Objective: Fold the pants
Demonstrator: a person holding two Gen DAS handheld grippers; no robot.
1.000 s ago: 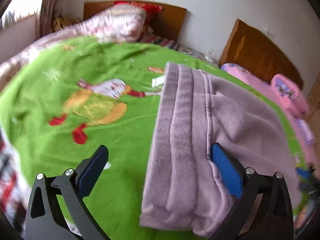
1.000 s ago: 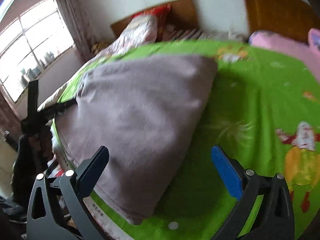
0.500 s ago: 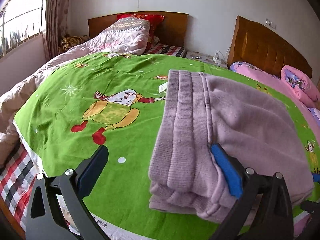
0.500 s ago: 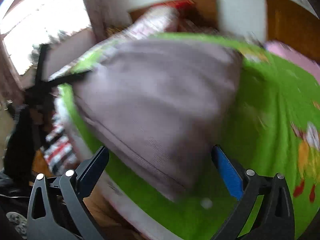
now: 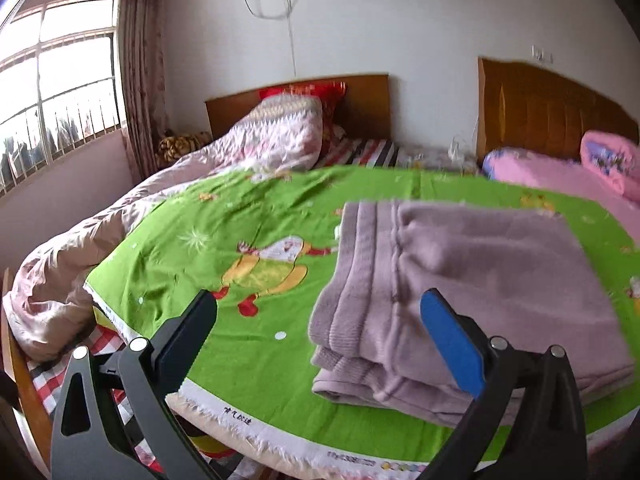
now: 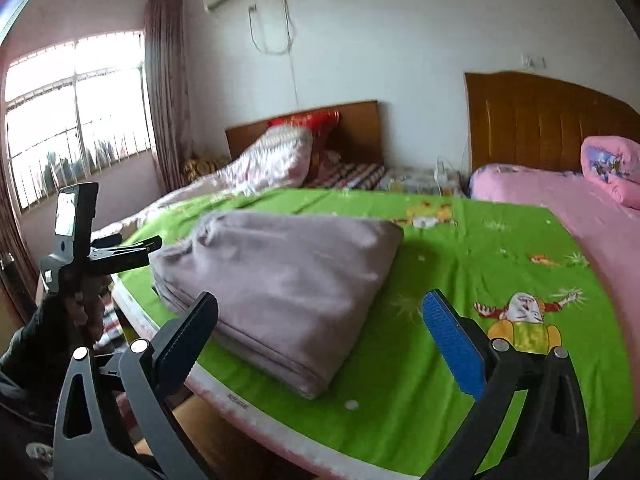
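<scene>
Nearest the left wrist camera, the left gripper [image 5: 320,336] stands spread wide with nothing between its fingers, above the near edge of the green blanket [image 5: 224,240]. Its blue finger [image 5: 448,344] covers part of the near end of the pants [image 5: 480,280], so whether it touches the cloth cannot be told. The right gripper [image 6: 320,336] is likewise spread wide and empty, over the same blanket edge.

The pants [image 6: 280,276], mauve, lie folded in a thick stack on the blanket close to its near fringe, the layered edges showing on the left side in the left wrist view. Open green blanket lies to the left of the stack there, and to its right in the right wrist view. Below the fringe the bed's side is cut off and dim.

At the left edge of the right wrist view a gloved hand [image 6: 60,312] holds the other gripper's handle, partly out of frame.

Farther back lie a crumpled quilt [image 5: 160,200], a pink bed [image 6: 560,196], and two wooden headboards [image 5: 360,100].
</scene>
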